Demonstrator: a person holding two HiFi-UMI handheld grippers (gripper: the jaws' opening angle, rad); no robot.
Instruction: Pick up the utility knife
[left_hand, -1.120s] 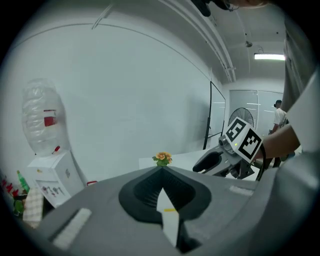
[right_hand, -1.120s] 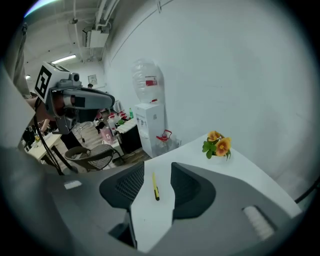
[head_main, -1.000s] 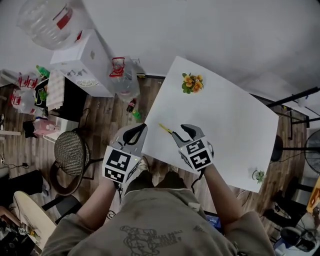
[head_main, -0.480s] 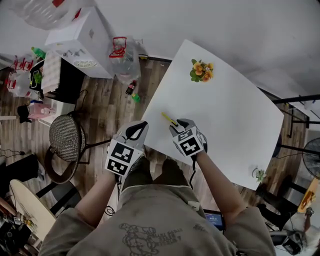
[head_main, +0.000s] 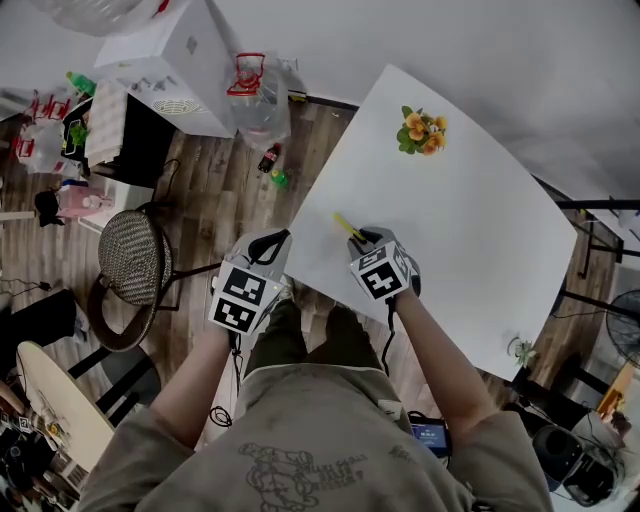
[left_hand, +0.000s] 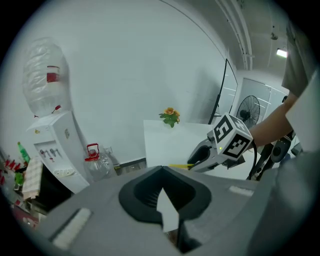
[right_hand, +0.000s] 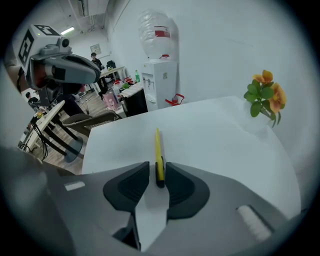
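Now, utility knife (right_hand: 158, 150) between parted jaws.

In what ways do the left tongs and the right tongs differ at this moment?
The left tongs are shut and empty; the right tongs are open, having just been closing, with the slim yellow utility knife between their jaws. The left tongs hang beside the white table, over the wooden floor; the right tongs are over the table. Both carry a marker cube.
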